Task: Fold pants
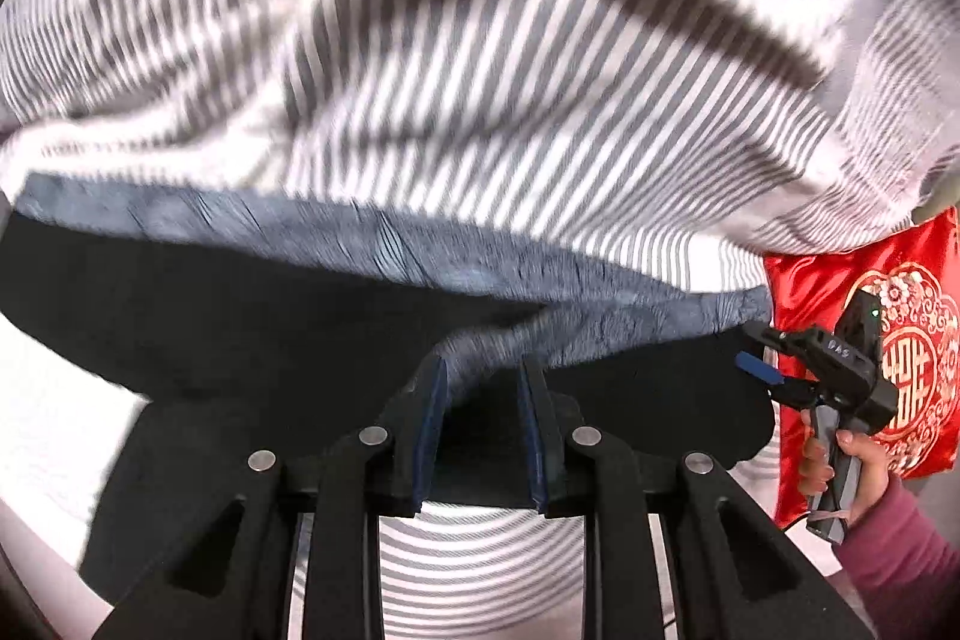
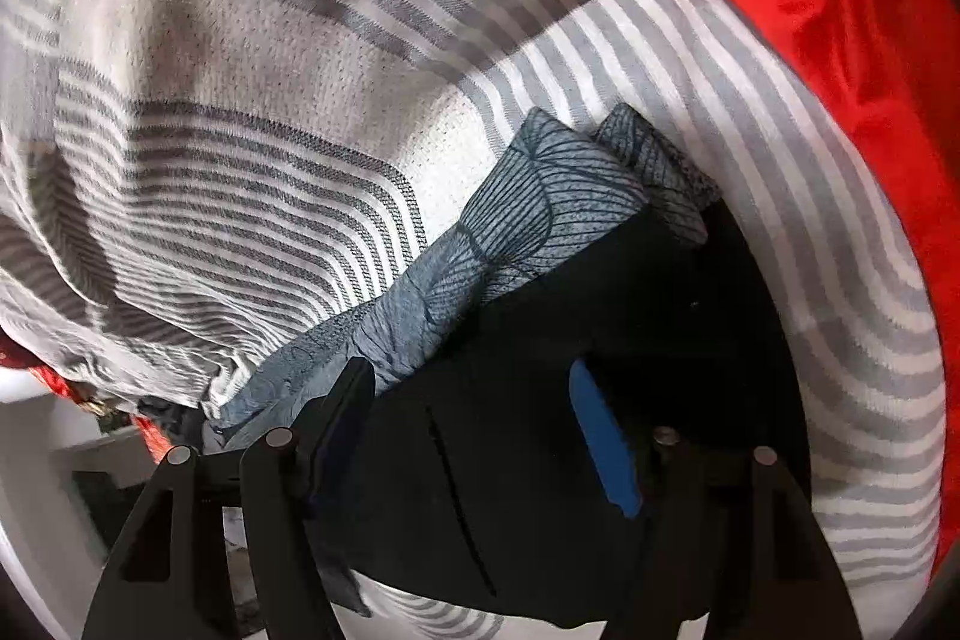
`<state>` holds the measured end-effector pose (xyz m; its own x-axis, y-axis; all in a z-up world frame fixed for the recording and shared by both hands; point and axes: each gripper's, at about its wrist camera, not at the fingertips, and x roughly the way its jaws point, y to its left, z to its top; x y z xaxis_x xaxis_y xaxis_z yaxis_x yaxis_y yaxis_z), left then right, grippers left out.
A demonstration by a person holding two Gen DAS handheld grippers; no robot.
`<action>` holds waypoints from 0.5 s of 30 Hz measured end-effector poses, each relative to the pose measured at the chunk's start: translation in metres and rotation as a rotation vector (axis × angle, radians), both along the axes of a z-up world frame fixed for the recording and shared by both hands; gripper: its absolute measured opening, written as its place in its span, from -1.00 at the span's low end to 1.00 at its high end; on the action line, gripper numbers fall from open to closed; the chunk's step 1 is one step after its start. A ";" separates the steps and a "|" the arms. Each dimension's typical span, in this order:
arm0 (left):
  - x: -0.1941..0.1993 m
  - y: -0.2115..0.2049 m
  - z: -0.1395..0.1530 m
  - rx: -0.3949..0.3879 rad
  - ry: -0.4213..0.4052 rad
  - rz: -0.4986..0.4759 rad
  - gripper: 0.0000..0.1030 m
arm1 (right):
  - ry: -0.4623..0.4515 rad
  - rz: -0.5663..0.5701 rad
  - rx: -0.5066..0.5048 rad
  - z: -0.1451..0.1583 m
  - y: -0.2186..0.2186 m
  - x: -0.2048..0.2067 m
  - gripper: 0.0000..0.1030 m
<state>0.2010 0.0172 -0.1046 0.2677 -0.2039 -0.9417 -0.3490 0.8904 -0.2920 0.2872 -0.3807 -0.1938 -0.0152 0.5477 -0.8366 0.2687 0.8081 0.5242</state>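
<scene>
The left gripper point(image 1: 483, 388) is close to the camera, and its two fingers are pressed in on a bunched fold of the pants point(image 1: 270, 316). The pants are black on the outside, with a blue-gray leaf-print lining point(image 1: 372, 244) showing along the top edge. They are spread out wide over a bed with a gray and white striped sheet point(image 1: 480, 550). At the right end of the pants, the right gripper point(image 1: 765, 370) sits at the black cloth, held by a hand point(image 1: 840, 466) in a pink sleeve point(image 1: 906, 550). From the right wrist camera, the right gripper point(image 2: 480, 430) has its fingers apart, with a wide piece of the black pants point(image 2: 540, 352) lying between them. The left finger touches the leaf-print lining point(image 2: 510, 232), and the blue pad point(image 2: 603, 442) on the right finger shows bare against the black cloth. I cannot tell if this gripper is squeezing the cloth or not. Farther back, a crumpled striped blanket point(image 1: 480, 40) is heaped up behind the pants, and it looks blurry. A shiny red cushion point(image 1: 870, 340) with white and gold patterns sits at the right side of the bed, past the right gripper.
</scene>
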 end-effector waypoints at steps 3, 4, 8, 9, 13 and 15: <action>-0.007 0.019 0.014 0.066 -0.018 0.016 -0.52 | -0.011 0.013 -0.027 0.006 0.004 -0.001 0.44; -0.013 0.026 0.018 0.080 -0.018 0.026 -0.52 | -0.013 0.016 -0.042 0.010 0.005 -0.001 0.44; -0.055 0.049 0.016 0.110 0.009 0.093 -0.52 | -0.046 0.078 -0.034 0.032 0.022 -0.009 0.44; -0.066 0.052 0.012 0.115 0.018 0.108 -0.52 | -0.064 0.110 -0.028 0.041 0.031 -0.013 0.44; -0.123 0.069 -0.007 0.107 0.072 0.205 -0.52 | -0.096 0.201 0.034 0.061 0.067 -0.040 0.44; -0.158 0.077 -0.015 0.116 0.101 0.249 -0.52 | -0.075 0.247 0.089 0.063 0.093 -0.061 0.44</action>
